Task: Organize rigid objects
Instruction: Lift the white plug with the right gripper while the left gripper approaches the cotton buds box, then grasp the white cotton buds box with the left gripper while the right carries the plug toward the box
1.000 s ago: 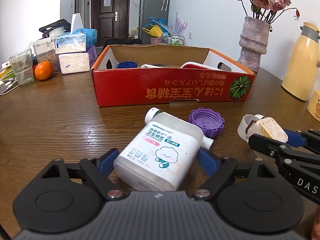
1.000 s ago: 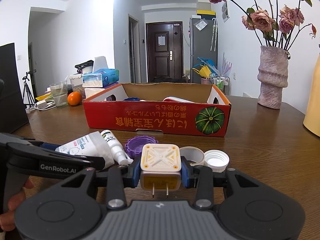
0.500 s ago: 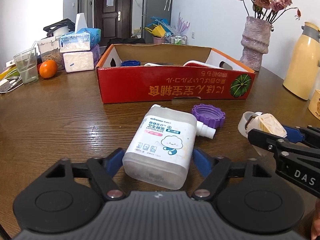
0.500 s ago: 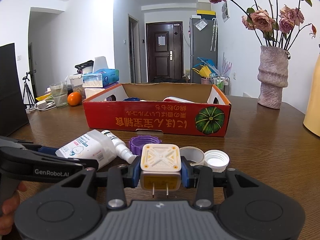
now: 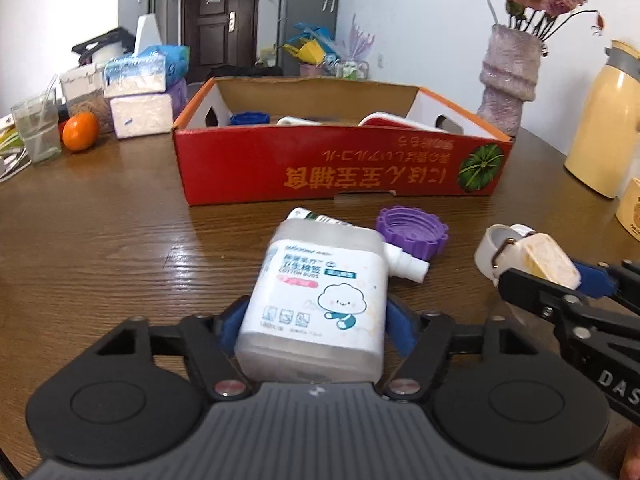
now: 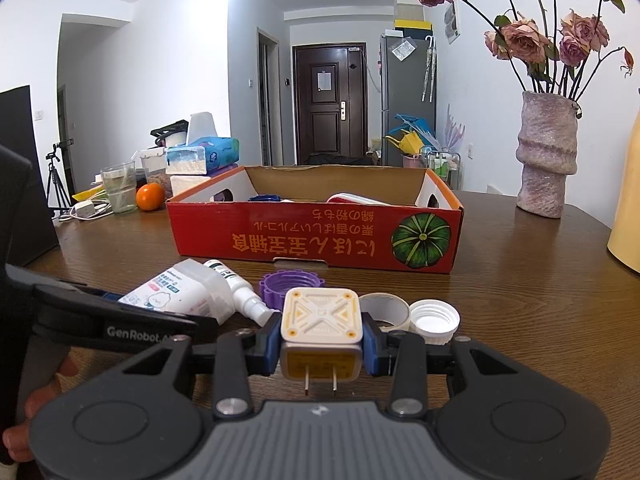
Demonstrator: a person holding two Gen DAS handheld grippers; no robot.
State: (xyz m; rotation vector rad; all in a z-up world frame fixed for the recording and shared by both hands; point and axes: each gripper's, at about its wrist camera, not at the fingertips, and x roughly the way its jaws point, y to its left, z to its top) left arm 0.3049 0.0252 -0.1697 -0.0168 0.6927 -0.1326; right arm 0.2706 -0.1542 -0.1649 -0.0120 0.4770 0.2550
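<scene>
Left tool [image 5: 314,320]: blue pads pressed against both sides of the cotton bud box [image 5: 320,296], gripping it at its near end. The box is translucent with a white label, its far end toward the red box; whether its underside touches the counter [image 5: 100,240] cannot be told.

Right tool [image 6: 322,344]: closed on the plug [image 6: 322,332], a cream square adapter held by its two sides, its two prongs pointing back at the camera. In the left view the same plug [image 5: 550,260] sits clamped at the right, above the counter.

Spray bottle [image 6: 240,294]: small, white, lying on the counter just beyond the cotton bud box and touching it, nozzle toward the plug.

Purple cap [image 5: 412,232]: ribbed ring, open side up, on the counter just behind the bottle's nozzle.

Tape roll [image 6: 386,310]: white, lying flat just beyond the plug.

White cap [image 6: 434,320]: threaded, open side up, touching the tape roll on its right.

Red box [image 6: 316,236]: shallow cardboard tray with a pumpkin print, set across the middle of the counter beyond all the loose items. Inside, a blue lid [image 5: 250,119] and a red and white item [image 5: 396,122] show above the near wall.

Far left edge of the counter: orange [image 6: 150,196], glass [image 6: 119,192], stacked tissue packs [image 6: 202,162].

Far right edge: vase [image 6: 546,156] with dried roses; yellow jug [image 5: 604,120].
</scene>
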